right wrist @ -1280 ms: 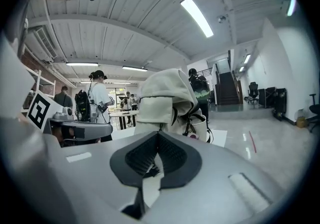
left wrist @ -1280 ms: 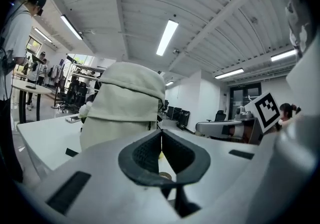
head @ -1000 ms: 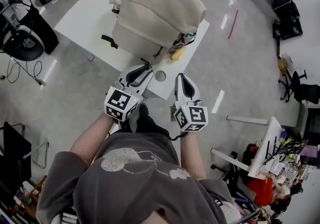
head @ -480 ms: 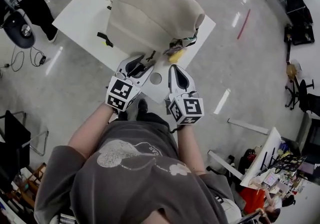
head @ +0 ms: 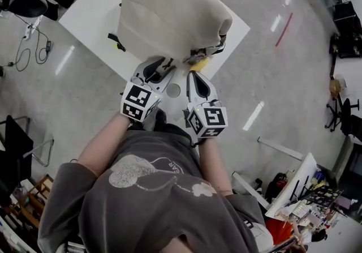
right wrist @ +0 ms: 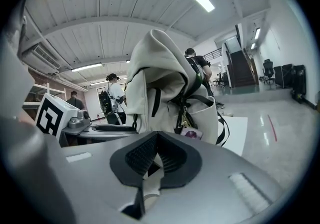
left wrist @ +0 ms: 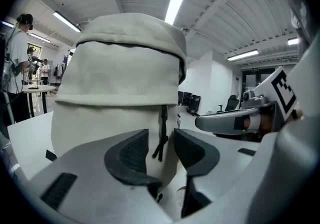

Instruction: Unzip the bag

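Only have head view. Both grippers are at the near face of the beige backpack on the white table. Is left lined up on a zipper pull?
Observer: Yes. In the left gripper view a black zipper pull hangs down the backpack front and shows in the gap between the left gripper pads, untouched.
Operator: Jaws open?
Observer: Open. They have just opened wide, then eased in slightly.
Operator: And the other one?
Observer: The right gripper is shut, pads together, with nothing gripped that its view shows.
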### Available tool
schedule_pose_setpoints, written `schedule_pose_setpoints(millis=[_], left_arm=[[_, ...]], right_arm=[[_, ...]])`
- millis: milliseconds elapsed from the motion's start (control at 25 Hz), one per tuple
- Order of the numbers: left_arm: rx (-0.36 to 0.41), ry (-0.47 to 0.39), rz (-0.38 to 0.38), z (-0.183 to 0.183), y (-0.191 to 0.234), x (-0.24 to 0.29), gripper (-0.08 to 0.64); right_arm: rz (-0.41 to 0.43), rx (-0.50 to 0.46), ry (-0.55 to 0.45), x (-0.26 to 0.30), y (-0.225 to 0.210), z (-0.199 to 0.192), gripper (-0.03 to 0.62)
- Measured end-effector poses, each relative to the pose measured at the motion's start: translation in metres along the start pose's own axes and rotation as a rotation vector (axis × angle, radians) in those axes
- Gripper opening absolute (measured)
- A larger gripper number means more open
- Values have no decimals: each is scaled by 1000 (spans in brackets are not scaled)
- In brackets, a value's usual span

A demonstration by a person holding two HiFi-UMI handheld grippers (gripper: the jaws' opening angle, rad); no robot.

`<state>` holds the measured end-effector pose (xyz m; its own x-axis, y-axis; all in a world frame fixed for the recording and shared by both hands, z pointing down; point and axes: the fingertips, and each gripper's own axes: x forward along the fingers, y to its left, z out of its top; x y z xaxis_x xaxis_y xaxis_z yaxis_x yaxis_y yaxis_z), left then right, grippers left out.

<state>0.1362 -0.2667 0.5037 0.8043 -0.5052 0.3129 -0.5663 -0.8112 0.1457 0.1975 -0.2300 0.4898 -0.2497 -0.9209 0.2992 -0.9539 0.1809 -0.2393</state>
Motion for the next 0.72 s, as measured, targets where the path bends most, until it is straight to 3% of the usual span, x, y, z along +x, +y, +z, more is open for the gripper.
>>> schedule_pose_setpoints(millis=[240,440,640,720], left_arm=[[19,9,29,0,-2,3,72],[5,0,39,0,-2,-4,37],[11,-9,93,4,13,-18,34],[22,-9,121,6,19,-22,34]], right_arm=[[24,-5,18,2,-4,-4,0],[63,-8,4,9,-3,1,0],[177,-35,-12,17,17,9,3],[227,-51,0,22,27,10,44]])
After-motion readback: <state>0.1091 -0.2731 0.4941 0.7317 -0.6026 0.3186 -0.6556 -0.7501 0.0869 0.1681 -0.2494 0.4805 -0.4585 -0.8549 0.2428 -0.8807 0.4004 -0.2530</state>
